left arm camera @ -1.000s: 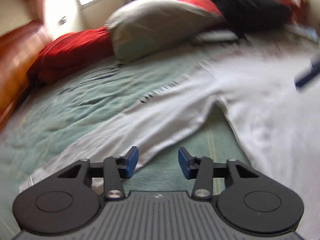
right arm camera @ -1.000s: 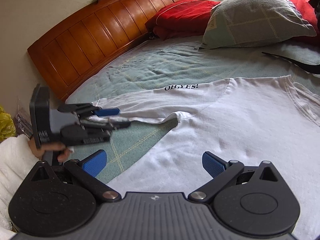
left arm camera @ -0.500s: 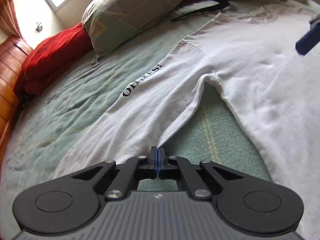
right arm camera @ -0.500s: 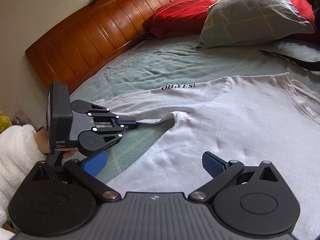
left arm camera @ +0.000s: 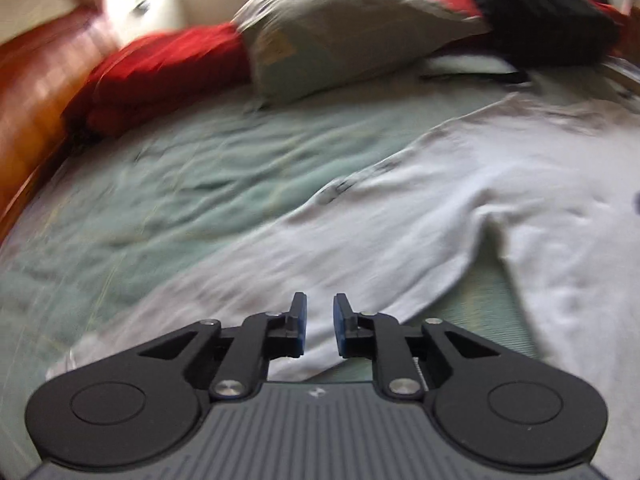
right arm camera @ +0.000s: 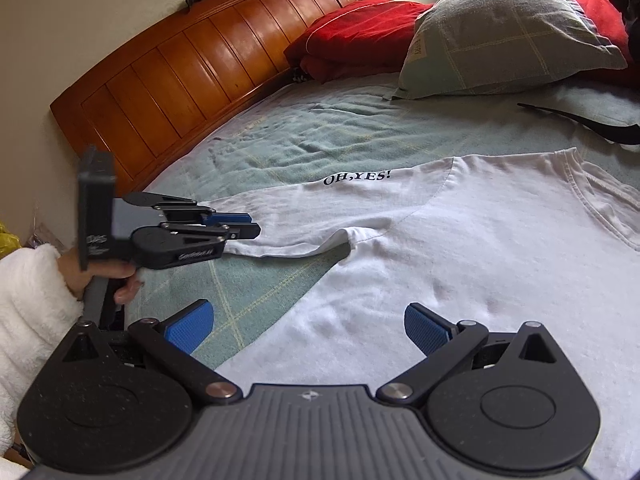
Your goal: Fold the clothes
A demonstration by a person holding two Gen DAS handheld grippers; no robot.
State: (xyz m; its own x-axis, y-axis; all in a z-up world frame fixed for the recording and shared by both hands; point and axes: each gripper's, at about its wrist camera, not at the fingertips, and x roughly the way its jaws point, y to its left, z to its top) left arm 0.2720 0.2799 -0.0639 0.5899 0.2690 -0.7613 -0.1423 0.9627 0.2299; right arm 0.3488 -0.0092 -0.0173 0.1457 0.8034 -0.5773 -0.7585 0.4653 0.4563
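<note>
**Spreading a white T-shirt on the bed**

Lying flat on the pale green bedspread (right arm camera: 280, 136), the white T-shirt (right arm camera: 460, 248) has its near sleeve (right arm camera: 288, 216), printed "OH,YES!", stretched toward the wooden headboard (right arm camera: 192, 72). The left tongs (left arm camera: 320, 322) hover over that sleeve's lower edge, their blue pads a narrow gap apart and opening, with no cloth pinched between them. The right tongs (right arm camera: 308, 326) stand wide apart above the shirt's body, gripping nothing. Beyond the shirt a grey-green checked pillow (right arm camera: 508, 28) leans on red pillows (right arm camera: 360, 32), and a black strap (right arm camera: 580, 120) lies on the bedspread just past the collar. A dark bag (left arm camera: 536, 12) sits behind the pillow. A fluffy white sleeve (right arm camera: 28, 304) covers the arm holding the left tongs
</note>
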